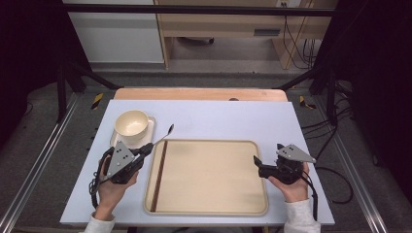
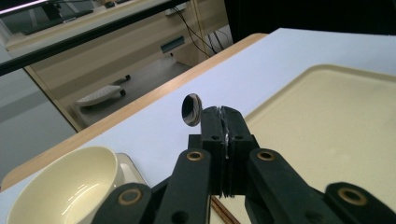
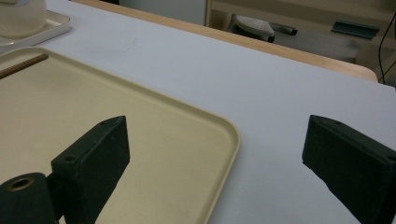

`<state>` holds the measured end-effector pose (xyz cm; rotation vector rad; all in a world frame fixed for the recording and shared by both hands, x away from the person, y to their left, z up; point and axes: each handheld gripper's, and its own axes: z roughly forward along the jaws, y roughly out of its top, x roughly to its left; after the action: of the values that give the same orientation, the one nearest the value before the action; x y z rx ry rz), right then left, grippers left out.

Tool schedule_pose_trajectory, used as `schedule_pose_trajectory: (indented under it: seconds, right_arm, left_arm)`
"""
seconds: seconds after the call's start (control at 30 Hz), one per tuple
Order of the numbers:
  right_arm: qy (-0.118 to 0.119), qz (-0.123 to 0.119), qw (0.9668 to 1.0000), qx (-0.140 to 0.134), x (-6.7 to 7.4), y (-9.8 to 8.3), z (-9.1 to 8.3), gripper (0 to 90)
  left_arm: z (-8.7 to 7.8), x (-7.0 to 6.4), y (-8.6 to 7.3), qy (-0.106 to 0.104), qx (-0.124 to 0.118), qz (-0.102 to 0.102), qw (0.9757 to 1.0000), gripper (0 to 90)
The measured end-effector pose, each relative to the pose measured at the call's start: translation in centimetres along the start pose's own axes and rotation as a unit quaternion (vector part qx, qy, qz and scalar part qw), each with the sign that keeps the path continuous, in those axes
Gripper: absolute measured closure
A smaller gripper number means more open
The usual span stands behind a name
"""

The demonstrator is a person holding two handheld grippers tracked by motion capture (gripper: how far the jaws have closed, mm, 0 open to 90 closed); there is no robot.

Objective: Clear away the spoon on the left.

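Two grippers at the beige tray point(image 1: 209, 194), left gripper point(image 1: 145, 148) at its left far corner clenched on a spoon point(image 1: 164, 135), spoon bowl raised beyond the tray's far edge, right gripper point(image 1: 257, 162) at its right edge, jaws apart, holding nothing, chopsticks point(image 1: 159, 174) inside the tray along its left rim, cream bowl point(image 1: 131, 123) just beyond its left far corner.

Bowl point(image 1: 131, 123) on small plate point(image 1: 148, 130), rear left. Chopsticks point(image 1: 159, 175) along left edge of tray point(image 1: 214, 209).
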<state>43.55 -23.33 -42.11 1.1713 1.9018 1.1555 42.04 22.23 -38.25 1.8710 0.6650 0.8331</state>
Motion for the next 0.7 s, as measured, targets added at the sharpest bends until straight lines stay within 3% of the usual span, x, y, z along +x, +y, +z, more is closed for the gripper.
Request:
schedule_pose_trajectory:
  seconds: [0.33,0.7]
  right_arm:
    - [-0.001,0.002,1.0,0.001,-0.1,0.0,-0.1,7.7]
    - [-0.001,0.001,1.0,0.001,-0.1,0.0,0.0,7.7]
  left_arm:
    - [1.2,-1.4,-1.0,-0.013,0.033,0.019,0.9992,89.0]
    - [2.2,-2.5,-2.2,-0.017,0.072,0.038,0.9966,89.0]
